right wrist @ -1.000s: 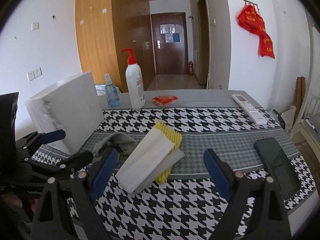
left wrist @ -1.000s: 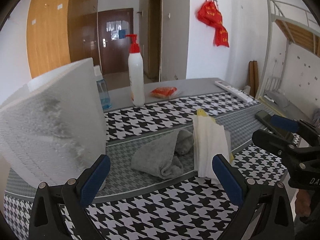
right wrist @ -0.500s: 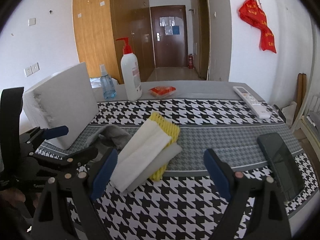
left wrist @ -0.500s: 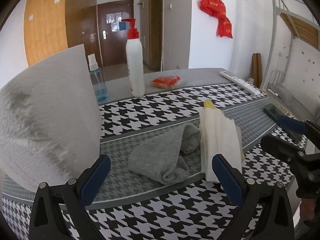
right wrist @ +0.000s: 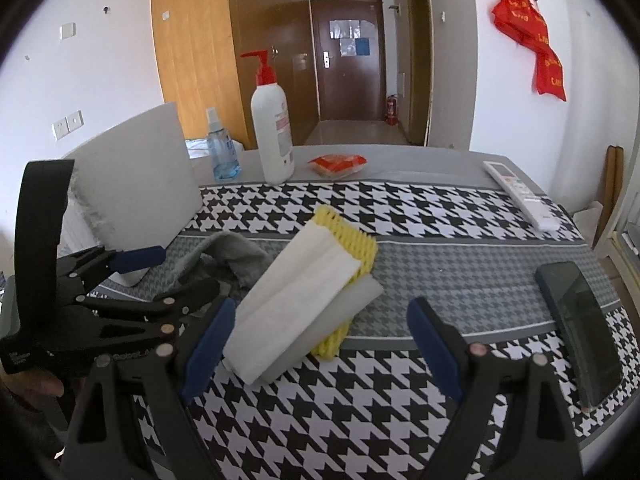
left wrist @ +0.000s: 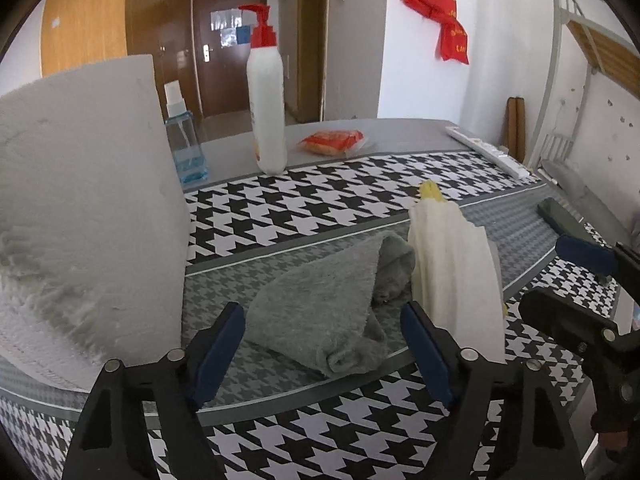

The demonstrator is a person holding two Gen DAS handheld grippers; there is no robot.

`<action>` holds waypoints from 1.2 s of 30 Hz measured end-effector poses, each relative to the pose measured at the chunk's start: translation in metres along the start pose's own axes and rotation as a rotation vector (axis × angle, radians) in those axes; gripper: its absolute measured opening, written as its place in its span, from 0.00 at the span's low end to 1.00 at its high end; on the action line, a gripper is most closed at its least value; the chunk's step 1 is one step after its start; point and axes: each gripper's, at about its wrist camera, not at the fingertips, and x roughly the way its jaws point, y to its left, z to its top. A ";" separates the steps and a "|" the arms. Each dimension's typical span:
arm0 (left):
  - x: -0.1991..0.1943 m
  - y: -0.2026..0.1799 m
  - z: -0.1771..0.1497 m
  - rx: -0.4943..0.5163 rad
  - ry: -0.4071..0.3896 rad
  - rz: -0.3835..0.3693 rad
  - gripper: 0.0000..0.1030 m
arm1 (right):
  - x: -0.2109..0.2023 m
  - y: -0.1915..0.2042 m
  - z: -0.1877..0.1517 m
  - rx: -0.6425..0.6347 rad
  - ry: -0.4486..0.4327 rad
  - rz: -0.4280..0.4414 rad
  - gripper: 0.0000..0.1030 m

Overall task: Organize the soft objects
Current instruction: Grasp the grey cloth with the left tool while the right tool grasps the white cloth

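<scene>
Both grippers have edged closer to the cloths. From left: white foam block (left wrist: 88, 200), left gripper (left wrist: 322, 354) spread wide, empty, before the crumpled grey towel (left wrist: 328, 300); right gripper (right wrist: 320, 346) equally wide, empty, before the white-and-yellow cloth stack (right wrist: 304, 292).

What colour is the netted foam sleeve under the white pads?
Yellow; the foam sleeve shows best in the right wrist view, beneath the white pads.
</scene>
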 end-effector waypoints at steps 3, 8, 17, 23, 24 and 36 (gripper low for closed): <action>0.005 0.002 0.001 -0.009 0.025 -0.014 0.66 | 0.003 0.001 0.001 -0.006 0.009 0.002 0.88; 0.011 0.005 0.000 -0.033 0.052 -0.036 0.58 | 0.010 0.002 0.002 -0.006 0.026 0.012 0.88; 0.015 0.005 -0.001 -0.047 0.074 -0.066 0.40 | 0.021 0.007 0.001 -0.016 0.070 0.031 0.76; 0.015 0.009 -0.001 -0.063 0.075 -0.073 0.32 | 0.028 0.009 0.001 -0.018 0.095 0.044 0.68; 0.015 0.009 -0.001 -0.067 0.074 -0.076 0.32 | 0.029 0.009 0.001 -0.020 0.102 0.044 0.66; 0.013 0.014 -0.003 -0.084 0.065 -0.108 0.20 | 0.036 0.014 -0.001 -0.029 0.125 -0.001 0.35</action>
